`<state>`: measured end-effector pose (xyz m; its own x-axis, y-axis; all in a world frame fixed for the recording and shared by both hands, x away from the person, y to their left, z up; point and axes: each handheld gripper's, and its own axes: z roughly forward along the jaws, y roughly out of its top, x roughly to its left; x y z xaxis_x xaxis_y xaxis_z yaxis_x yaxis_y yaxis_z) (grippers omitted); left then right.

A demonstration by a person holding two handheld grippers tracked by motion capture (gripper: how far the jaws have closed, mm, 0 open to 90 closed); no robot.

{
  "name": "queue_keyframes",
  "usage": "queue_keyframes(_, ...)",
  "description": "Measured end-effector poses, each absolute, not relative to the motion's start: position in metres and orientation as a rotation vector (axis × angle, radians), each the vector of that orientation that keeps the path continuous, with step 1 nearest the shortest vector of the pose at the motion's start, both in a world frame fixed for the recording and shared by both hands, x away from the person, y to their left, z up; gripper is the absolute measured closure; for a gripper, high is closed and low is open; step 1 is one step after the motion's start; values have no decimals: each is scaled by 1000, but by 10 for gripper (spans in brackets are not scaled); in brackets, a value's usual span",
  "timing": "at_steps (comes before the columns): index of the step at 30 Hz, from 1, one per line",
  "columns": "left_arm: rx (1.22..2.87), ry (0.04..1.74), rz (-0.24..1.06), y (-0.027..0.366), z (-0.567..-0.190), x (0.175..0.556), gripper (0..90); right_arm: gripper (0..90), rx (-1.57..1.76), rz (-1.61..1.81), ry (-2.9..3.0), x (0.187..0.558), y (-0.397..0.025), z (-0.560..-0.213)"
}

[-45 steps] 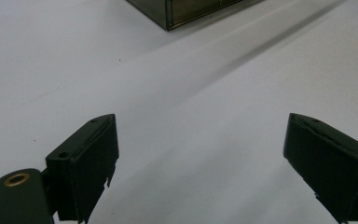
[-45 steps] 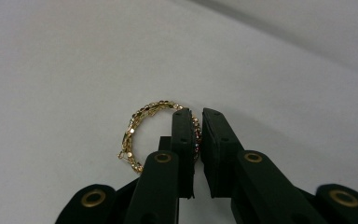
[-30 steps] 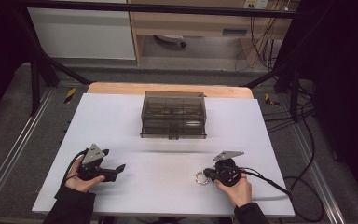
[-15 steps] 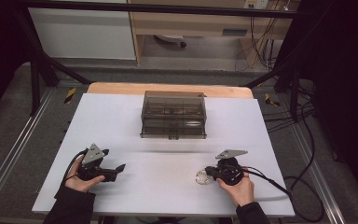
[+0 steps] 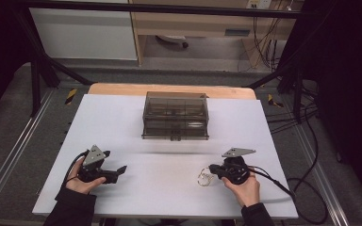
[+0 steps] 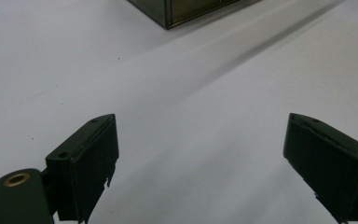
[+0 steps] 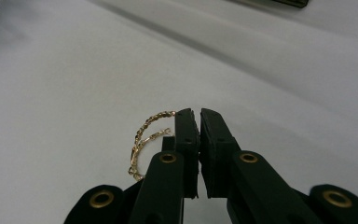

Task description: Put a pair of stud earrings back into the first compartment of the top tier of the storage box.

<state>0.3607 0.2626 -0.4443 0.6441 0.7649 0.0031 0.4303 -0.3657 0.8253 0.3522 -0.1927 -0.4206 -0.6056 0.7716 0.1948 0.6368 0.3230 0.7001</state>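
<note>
Chain (image 7: 145, 140) of gold links lay on the white worktop (image 5: 169, 188) just at nine o'clock of the right claw (image 5: 213, 170), looping in a small curl that touched or nearly touched the jaw tips. In the right gripper view that claw (image 7: 199, 122) stood pressed together, whether pinching a link could not be told. The left claw (image 5: 118, 172) sat well apart at nine o'clock, jaws wide and empty. The smoky box (image 5: 176, 116) stood at twelve o'clock, so the right hand (image 5: 241, 188) was the nearer.
</note>
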Motion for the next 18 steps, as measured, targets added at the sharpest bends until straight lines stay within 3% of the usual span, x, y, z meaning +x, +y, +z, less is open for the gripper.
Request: queue_keyframes(18, 2004, 941, 490, 264, -445, 361, 102, 862, 1239, 1197, 2398, 356, -181, -400)
